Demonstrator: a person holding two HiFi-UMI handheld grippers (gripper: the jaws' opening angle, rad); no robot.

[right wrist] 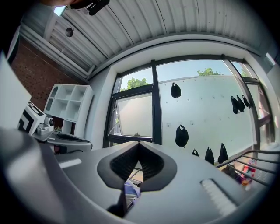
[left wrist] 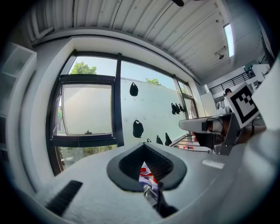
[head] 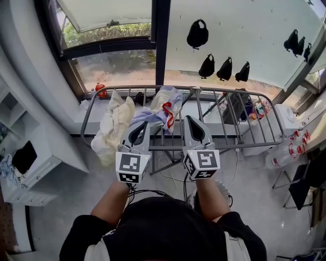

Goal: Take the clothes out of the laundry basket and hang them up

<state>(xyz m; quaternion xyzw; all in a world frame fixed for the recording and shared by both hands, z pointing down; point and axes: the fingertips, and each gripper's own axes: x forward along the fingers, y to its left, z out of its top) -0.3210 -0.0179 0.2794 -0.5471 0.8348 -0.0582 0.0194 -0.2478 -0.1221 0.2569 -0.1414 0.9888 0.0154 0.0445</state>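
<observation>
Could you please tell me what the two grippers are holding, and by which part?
Both pinch the near edge of one pale, red-printed garment, left gripper and right gripper side by side.

No legible writing (only square marker patterns (head: 133, 165)).

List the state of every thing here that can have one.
left gripper: shut on the printed garment
right gripper: shut on the same printed garment
cream garment: draped over the drying rack
drying rack: unfolded, standing by the window
window sash: tilted open
</observation>
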